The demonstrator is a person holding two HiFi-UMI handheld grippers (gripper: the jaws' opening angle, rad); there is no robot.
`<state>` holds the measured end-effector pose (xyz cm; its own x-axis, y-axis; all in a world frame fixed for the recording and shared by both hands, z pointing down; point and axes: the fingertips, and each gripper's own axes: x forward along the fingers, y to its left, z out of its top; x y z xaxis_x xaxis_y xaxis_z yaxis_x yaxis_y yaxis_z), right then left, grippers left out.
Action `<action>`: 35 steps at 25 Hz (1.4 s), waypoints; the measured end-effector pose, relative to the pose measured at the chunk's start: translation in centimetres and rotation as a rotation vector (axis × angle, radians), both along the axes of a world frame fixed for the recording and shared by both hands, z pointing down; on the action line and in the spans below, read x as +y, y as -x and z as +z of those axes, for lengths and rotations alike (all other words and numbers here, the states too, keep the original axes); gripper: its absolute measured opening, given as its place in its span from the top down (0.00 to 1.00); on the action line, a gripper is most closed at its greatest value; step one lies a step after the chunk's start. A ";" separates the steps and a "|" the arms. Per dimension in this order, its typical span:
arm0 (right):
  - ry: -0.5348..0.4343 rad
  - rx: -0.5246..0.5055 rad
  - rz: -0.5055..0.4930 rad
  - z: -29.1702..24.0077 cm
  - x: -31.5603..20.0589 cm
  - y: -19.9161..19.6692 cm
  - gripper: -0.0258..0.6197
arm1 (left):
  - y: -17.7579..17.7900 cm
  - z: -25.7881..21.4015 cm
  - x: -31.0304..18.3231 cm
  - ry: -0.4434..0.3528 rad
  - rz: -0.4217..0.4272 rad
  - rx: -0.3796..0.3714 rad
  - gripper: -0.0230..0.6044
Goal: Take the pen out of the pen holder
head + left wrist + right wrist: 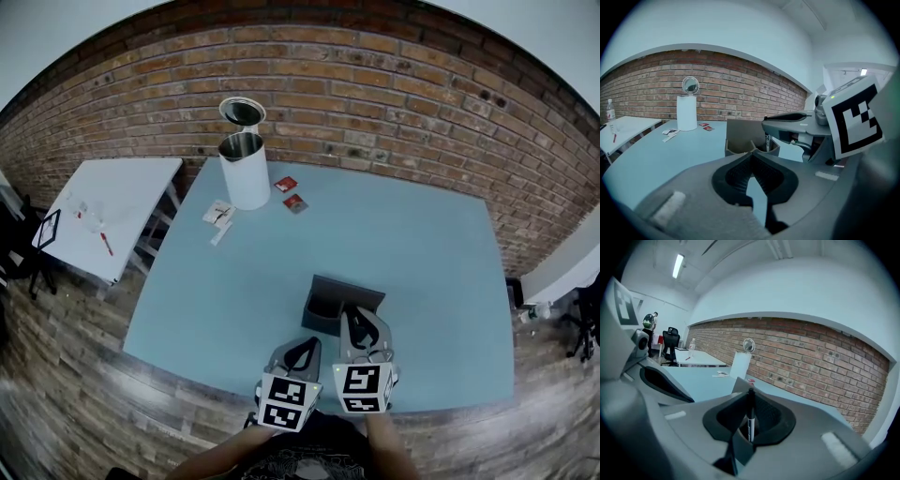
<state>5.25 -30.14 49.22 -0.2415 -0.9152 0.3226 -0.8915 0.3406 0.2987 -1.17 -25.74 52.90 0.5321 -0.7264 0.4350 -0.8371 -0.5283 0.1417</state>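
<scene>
While your right gripper sits over the pen holder, its jaws are clamped on the pen - you can see the black barrel standing upright between the pads, cap end poking up just past the jaw tips. From your left gripper's view, the pen hangs straight down under the right gripper's jaws and its lower end dips behind the rim of the holder's right-hand compartment, so it isn't clear of the holder yet.

Your left gripper is just to the left of the right one, nearly touching it, with the holder right in front of its tips. Its jaws are together at the tips with nothing between them - only blue table shows through the gap lower down.

Farther out ahead of both tools and off to the left, there's a white cylinder with a round mirror behind it. Two small red packets lie just to the right of it and some white paper scraps lie just in front of it. Past the table's left edge stands a white side table, and a brick wall runs behind everything.
</scene>
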 end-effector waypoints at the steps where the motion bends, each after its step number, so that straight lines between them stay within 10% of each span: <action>1: -0.027 -0.005 0.000 -0.8 0.2 0.0 0.88 | 0.0 -0.1 0.2 -0.003 0.002 0.002 0.97; 10: -0.177 -0.032 -0.009 -5.9 3.1 0.8 0.88 | -0.4 -1.0 2.3 -0.024 0.034 0.020 0.97; 35: -0.037 -0.142 0.036 -2.9 13.3 2.2 0.88 | 0.3 -3.4 9.6 -0.081 0.043 0.061 0.97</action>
<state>3.09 -16.79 46.36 -0.2488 -0.9348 0.2536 -0.9371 0.2985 0.1808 -1.43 -16.18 49.54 0.5873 -0.7339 0.3413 -0.8045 -0.5755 0.1469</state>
